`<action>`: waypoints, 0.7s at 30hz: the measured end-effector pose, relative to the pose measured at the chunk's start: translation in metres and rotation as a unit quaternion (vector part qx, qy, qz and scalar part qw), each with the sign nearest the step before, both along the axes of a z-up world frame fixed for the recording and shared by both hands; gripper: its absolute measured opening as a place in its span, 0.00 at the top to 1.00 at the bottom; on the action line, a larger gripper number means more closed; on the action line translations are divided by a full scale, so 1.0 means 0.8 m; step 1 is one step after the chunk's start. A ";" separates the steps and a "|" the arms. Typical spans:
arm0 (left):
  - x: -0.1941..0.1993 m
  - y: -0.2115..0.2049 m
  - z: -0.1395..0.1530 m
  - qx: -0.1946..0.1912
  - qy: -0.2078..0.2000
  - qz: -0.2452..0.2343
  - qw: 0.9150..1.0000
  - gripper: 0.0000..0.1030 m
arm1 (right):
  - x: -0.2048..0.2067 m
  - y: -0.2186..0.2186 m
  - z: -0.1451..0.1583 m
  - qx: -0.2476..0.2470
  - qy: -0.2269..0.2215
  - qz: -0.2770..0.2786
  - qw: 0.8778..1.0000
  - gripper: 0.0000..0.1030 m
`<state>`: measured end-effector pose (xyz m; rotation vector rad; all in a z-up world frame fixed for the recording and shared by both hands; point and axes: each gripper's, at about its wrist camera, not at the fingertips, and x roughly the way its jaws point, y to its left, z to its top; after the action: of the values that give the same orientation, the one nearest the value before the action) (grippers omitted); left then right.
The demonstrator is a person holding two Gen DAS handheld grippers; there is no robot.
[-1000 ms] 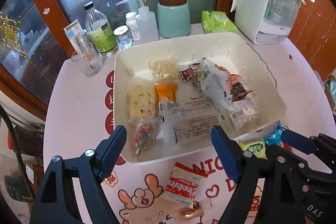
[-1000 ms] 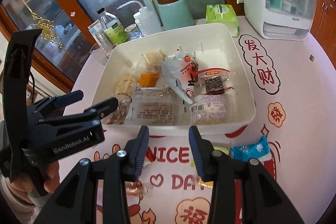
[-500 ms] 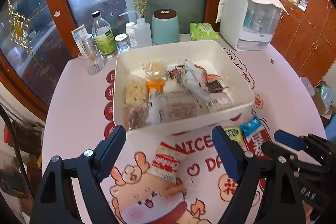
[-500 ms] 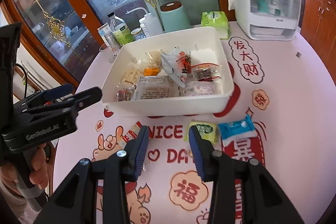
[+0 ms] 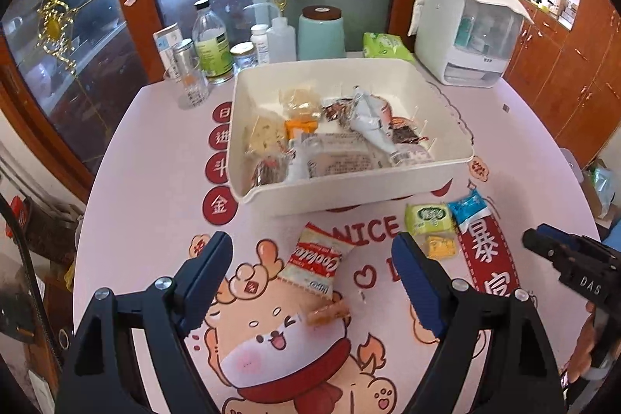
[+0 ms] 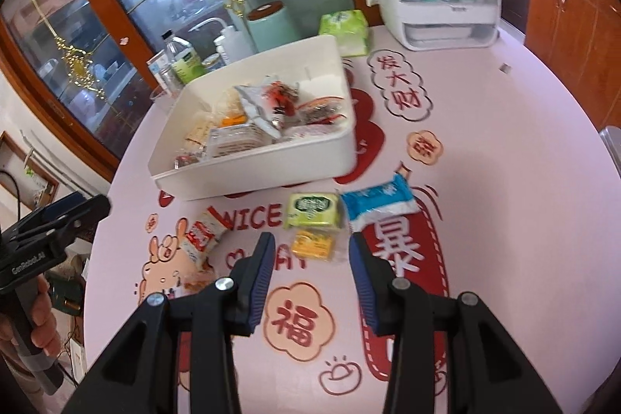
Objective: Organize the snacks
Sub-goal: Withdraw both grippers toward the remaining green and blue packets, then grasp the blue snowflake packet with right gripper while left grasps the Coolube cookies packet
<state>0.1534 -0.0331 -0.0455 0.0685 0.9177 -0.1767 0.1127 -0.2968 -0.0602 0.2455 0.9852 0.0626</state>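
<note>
meanwhile both hand-held grippers, left (image 5: 312,260) and right (image 6: 308,253), hover empty above loose snacks.

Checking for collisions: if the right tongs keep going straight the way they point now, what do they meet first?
Probably the yellow packet lying on the table between the open right tongs, just before the green packet; depth is uncertain.

right gripper (image 6: 308,251): jaws apart, empty | yellow pack (image 6: 313,244): 12 o'clock, between tips | bin (image 6: 271,163): 11 o'clock
</note>
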 end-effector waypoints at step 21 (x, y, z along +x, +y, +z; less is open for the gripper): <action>0.019 0.031 -0.122 -0.003 0.082 0.042 0.996 0.19 | 0.020 -0.051 -0.069 0.005 0.052 -0.032 0.998 0.61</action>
<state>0.1689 -0.0081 -0.1435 0.0102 1.0817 -0.1074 0.1289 -0.3373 -0.1152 0.2921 1.0800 -0.0034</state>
